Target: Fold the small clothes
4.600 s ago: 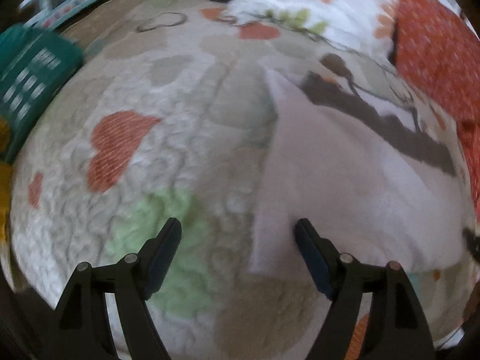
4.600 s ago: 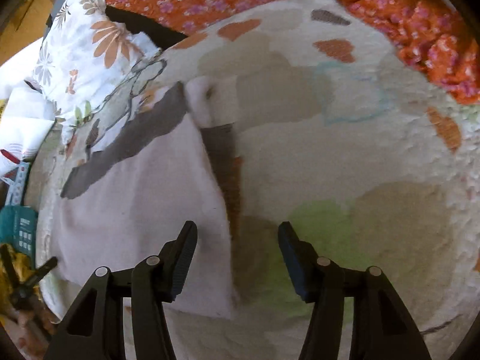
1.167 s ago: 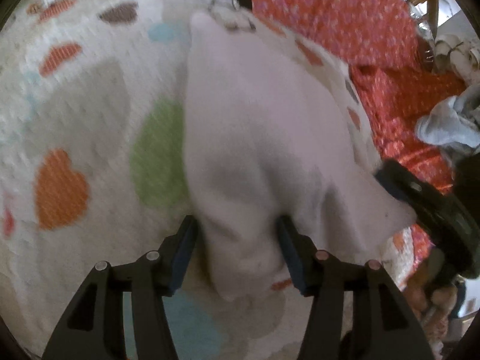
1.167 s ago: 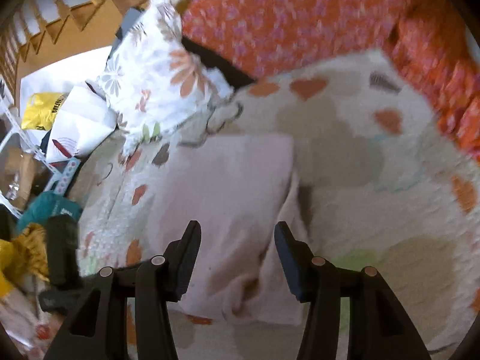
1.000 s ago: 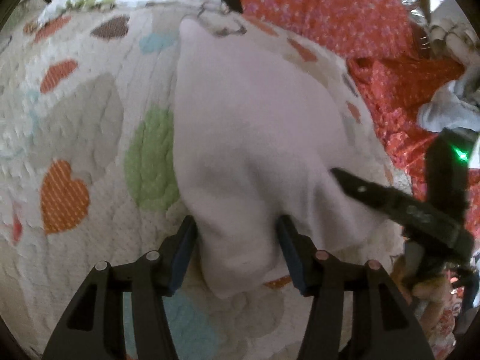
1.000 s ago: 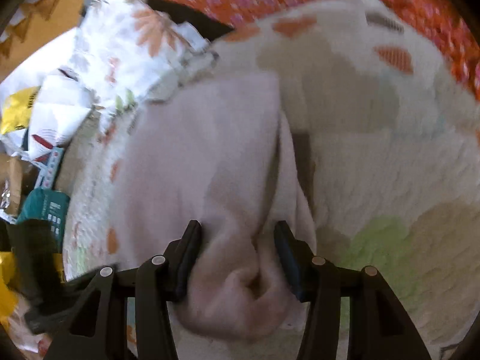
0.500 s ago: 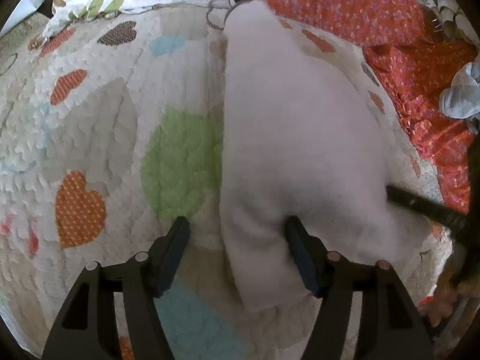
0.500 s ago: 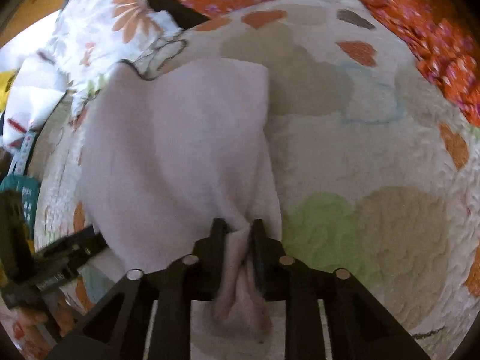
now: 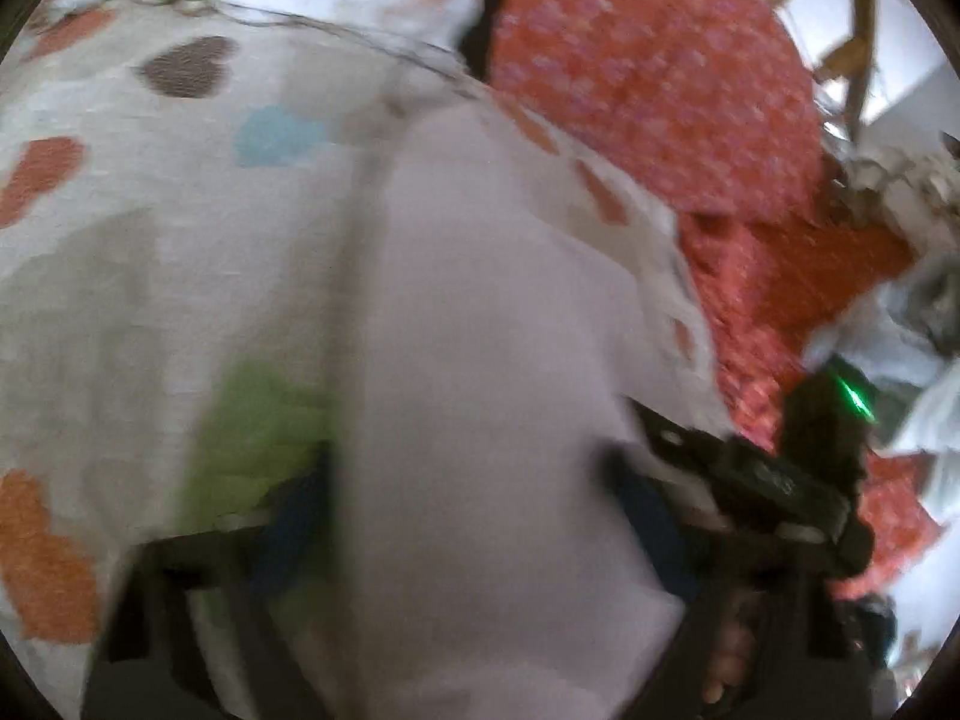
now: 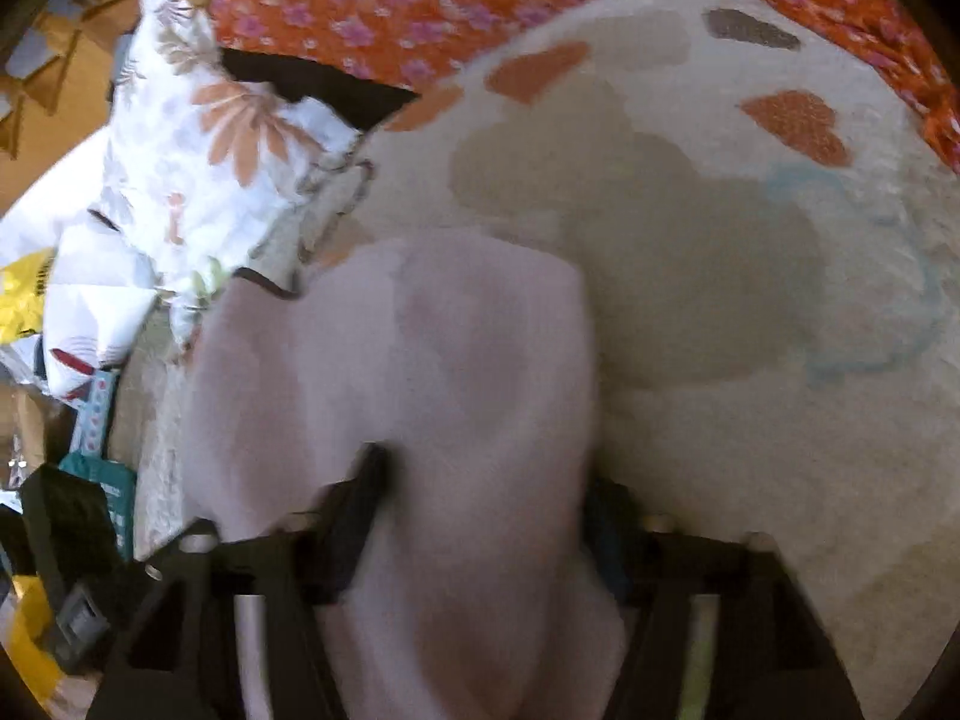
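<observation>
A pale pink cloth (image 9: 480, 300) lies folded lengthwise on the heart-patterned quilt (image 9: 150, 270). Its near end bulges between the fingers of my left gripper (image 9: 471, 510), whose jaws are closing on it. The picture is blurred. My right gripper's black body with a green light (image 9: 828, 420) reaches in from the right edge of the cloth. In the right wrist view the same cloth (image 10: 450, 348) fills the gap of my right gripper (image 10: 480, 516). Its jaws are opening, with the fabric still cinched between both fingers.
Orange floral fabric (image 9: 648, 72) borders the quilt (image 10: 720, 300) at the back and right. A white flowered pillow (image 10: 210, 150) lies at the far left, with a teal package (image 10: 102, 480) and yellow items below it. Grey-white clothes (image 9: 936, 312) sit at the right edge.
Both grippers have slid along the cloth's near end. The left jaws have come in against the cloth. The right jaws have widened from a tight pinch, fabric still between them.
</observation>
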Motion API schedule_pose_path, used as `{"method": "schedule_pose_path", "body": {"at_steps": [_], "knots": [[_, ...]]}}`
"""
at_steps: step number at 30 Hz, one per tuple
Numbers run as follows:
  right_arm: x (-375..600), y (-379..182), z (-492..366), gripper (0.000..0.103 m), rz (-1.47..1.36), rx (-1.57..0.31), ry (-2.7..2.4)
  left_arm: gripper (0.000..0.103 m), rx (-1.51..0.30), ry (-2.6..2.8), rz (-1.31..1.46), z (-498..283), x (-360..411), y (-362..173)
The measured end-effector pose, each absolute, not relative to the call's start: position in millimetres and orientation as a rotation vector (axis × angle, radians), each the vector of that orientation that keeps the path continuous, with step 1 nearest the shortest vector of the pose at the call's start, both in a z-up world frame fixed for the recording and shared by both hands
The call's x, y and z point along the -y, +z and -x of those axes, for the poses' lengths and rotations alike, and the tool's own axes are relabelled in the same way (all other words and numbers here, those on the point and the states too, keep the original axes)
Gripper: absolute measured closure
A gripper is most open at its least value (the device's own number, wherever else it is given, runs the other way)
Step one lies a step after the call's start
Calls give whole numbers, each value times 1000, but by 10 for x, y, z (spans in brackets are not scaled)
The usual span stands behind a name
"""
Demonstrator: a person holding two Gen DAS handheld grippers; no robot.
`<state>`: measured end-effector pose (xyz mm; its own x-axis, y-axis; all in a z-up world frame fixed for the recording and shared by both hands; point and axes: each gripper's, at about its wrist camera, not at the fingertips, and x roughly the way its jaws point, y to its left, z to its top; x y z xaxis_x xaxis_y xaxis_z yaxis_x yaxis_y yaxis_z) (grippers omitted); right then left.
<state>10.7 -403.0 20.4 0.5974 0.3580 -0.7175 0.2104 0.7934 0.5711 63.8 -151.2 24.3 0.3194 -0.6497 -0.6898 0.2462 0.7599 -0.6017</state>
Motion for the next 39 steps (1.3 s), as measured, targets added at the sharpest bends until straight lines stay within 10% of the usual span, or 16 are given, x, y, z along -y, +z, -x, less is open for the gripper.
{"method": "schedule_pose_path", "body": {"at_steps": [2, 6, 9, 16, 26, 30, 39], "knots": [[3976, 337, -123, 70, -685, -913, 117, 67, -1082, -581, 390, -689, 1556, 357], [3861, 771, -62, 72, -648, -797, 166, 68, -1031, -579, 368, -718, 1557, 692], [3932, 752, -130, 61, -586, -815, 35, 49, -1067, -460, 250, -805, 1599, 654], [4080, 803, -49, 59, -551, -797, -125, 45, -1097, -378, 261, -821, 1415, 497], [3377, 657, -22, 71, -536, -945, 162, 33, -1098, -369, 182, -449, 1170, 415], [3523, 417, 9, 94, -578, -1016, 91, 30, -1126, -374, 136, -326, 1116, 357], [3210, 665, 345, 85, -462, -990, 226, 31, -1139, -444, 11, 139, 1219, 213]]}}
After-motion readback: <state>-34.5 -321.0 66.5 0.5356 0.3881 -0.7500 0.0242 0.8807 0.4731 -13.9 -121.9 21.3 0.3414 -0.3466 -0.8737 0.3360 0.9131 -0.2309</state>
